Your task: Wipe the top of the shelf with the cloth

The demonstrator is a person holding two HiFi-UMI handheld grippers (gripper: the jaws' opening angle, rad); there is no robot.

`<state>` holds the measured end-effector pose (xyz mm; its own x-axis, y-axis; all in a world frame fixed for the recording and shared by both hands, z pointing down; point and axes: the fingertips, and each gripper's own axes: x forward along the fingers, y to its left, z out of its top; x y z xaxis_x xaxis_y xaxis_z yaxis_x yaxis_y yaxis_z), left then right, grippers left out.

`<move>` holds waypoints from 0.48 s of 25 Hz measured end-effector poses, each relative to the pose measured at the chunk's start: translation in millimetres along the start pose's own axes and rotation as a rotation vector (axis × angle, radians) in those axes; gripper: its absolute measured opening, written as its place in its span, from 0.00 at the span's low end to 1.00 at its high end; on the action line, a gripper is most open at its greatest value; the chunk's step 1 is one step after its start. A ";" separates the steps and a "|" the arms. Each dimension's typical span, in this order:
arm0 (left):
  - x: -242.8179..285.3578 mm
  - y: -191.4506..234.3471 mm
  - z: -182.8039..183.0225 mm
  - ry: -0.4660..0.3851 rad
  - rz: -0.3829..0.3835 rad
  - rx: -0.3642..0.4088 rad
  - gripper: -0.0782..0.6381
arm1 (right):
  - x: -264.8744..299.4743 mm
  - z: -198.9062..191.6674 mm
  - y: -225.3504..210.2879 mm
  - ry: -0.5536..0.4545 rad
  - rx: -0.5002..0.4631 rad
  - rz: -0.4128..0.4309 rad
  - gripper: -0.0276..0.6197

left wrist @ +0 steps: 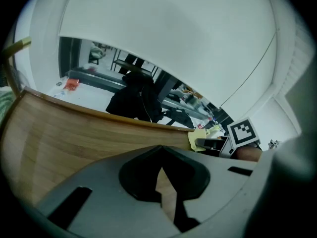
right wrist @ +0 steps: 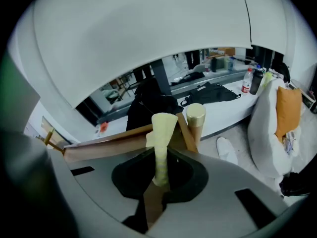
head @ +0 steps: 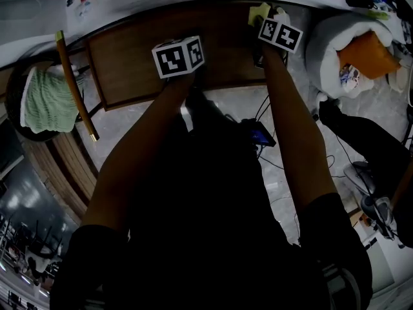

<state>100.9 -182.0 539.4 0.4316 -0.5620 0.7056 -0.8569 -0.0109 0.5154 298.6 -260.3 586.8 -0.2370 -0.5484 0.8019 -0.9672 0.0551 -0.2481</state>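
- Well, the wooden shelf top [head: 129, 70] spans the head view's upper centre.
- Left gripper [left wrist: 162, 198], centre: jaws pinched together on nothing, over bare wood.
- Right gripper [right wrist: 156, 185], upper right: clamped on the pale yellow cloth [right wrist: 163, 125] at the shelf's right end.

**Shelf** [head: 142, 63]: brown wood with visible grain, smooth satin top. **Cloth** [right wrist: 161, 138]: pale yellow fabric, soft, finely ribbed, matt. **Post** [right wrist: 195, 117] and **rod** [head: 76, 86]: gold-coloured metal, glossy. **Left gripper** [left wrist: 162, 175] and **right gripper** [right wrist: 157, 185]: grey bodies, plastic by the look, smooth and matt. **Towel** [head: 48, 102]: green knitted cloth, rough. **Floor** [head: 122, 128]: grey veined stone, polished.
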 end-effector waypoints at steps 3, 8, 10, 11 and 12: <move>-10.0 4.1 -1.2 -0.002 0.000 0.008 0.12 | -3.8 1.5 -8.5 -0.003 0.019 -0.070 0.12; -39.5 33.8 1.5 -0.019 0.019 -0.006 0.12 | -14.2 2.7 25.9 -0.035 0.001 -0.055 0.12; -55.7 49.3 5.8 -0.038 0.026 -0.019 0.12 | -18.0 2.7 63.6 -0.052 -0.027 0.016 0.12; -65.1 57.5 8.2 -0.050 0.030 -0.025 0.12 | -19.4 0.8 85.7 -0.055 -0.035 0.059 0.12; -75.0 65.6 10.8 -0.062 0.034 -0.029 0.12 | -20.5 -2.2 108.7 -0.055 -0.037 0.104 0.12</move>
<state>9.3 -149.5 515.0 0.3837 -0.6115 0.6920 -0.8618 0.0321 0.5062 198.1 -241.2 544.6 -0.3316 -0.5828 0.7419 -0.9407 0.1442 -0.3071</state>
